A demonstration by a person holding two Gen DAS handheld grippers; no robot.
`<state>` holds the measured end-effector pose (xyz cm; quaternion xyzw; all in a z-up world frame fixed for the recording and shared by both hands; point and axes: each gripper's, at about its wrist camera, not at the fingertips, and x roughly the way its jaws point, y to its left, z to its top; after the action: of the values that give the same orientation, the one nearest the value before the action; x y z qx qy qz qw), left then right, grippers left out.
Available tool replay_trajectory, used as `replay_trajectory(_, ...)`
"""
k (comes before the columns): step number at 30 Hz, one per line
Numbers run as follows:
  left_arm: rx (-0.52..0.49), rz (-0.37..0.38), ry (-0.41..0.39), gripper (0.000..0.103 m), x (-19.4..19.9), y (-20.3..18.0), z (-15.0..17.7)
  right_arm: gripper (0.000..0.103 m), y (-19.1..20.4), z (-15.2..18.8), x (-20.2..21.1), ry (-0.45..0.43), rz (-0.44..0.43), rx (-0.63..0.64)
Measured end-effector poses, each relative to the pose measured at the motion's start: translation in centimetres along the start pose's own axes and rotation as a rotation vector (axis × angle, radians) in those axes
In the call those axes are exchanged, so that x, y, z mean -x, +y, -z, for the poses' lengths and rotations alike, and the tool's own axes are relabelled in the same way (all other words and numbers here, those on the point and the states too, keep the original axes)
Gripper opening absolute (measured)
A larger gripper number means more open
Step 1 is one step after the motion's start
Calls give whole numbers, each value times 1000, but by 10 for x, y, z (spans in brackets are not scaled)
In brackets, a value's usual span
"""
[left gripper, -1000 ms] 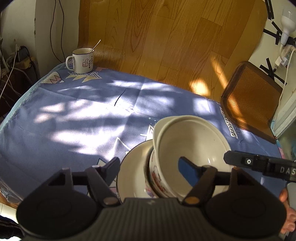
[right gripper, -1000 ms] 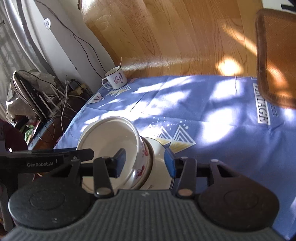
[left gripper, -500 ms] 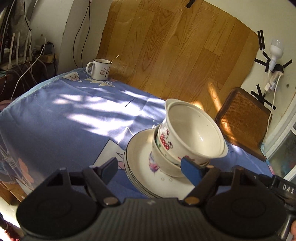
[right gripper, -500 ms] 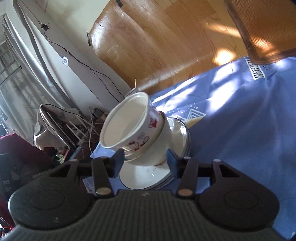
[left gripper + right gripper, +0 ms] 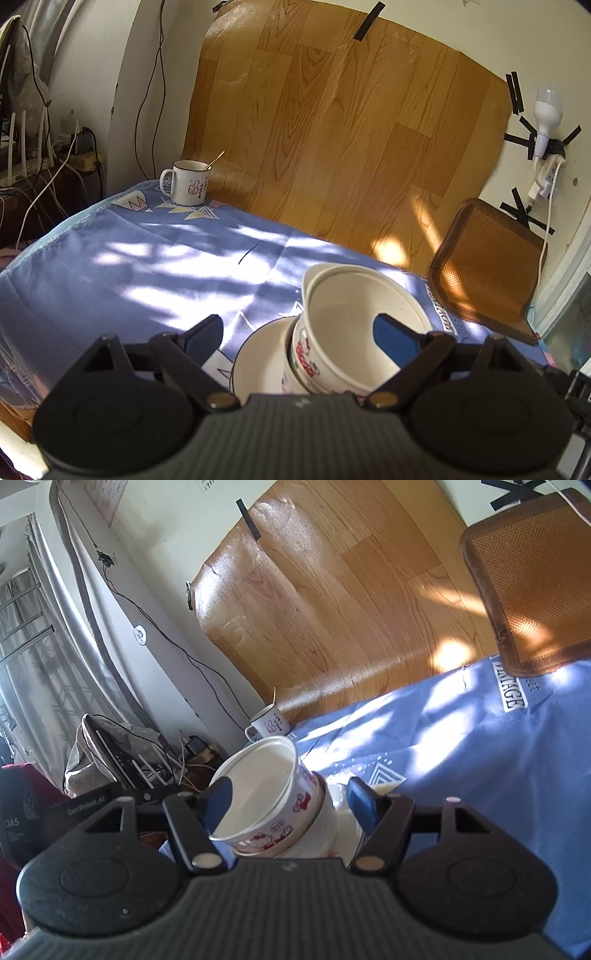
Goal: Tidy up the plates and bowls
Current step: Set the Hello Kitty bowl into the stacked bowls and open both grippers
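Observation:
A white bowl with red cartoon prints (image 5: 351, 332) (image 5: 266, 797) sits nested in a second white bowl (image 5: 325, 830), and both stand on stacked white plates (image 5: 258, 362) (image 5: 347, 834) on the blue tablecloth (image 5: 147, 273). My left gripper (image 5: 299, 332) is open, just in front of the stack, its right finger over the top bowl's mouth. My right gripper (image 5: 290, 797) is open, its fingers standing either side of the bowls without a visible grip.
A white mug with a spoon (image 5: 188, 182) (image 5: 267, 723) stands at the table's far corner by the wood-pattern sheet on the wall. A brown woven chair back (image 5: 487, 266) (image 5: 532, 576) is at the right. Cables and a power strip (image 5: 48, 158) lie left.
Both grippers have shifted around the stack; the views tilted up then closer again. The right gripper's fingers have spread wider. The bowls and plates stay stacked on the cloth.

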<state>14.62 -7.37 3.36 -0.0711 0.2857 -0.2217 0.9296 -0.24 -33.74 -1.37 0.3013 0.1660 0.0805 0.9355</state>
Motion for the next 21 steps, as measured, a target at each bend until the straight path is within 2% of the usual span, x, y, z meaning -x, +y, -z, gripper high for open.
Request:
replay_trajectory(9,-87,-126,-20,93,15,-2,5,71,3,-6,-8,23,-38,-1)
replay_trajectory(14,-189,-244,-103,93,25,-20,9,71,11,-5,3,2,-5,49)
replay_trajectory(21,-218,-217,-70,92,20,-25,16,71,10,0,13,-2,22,29)
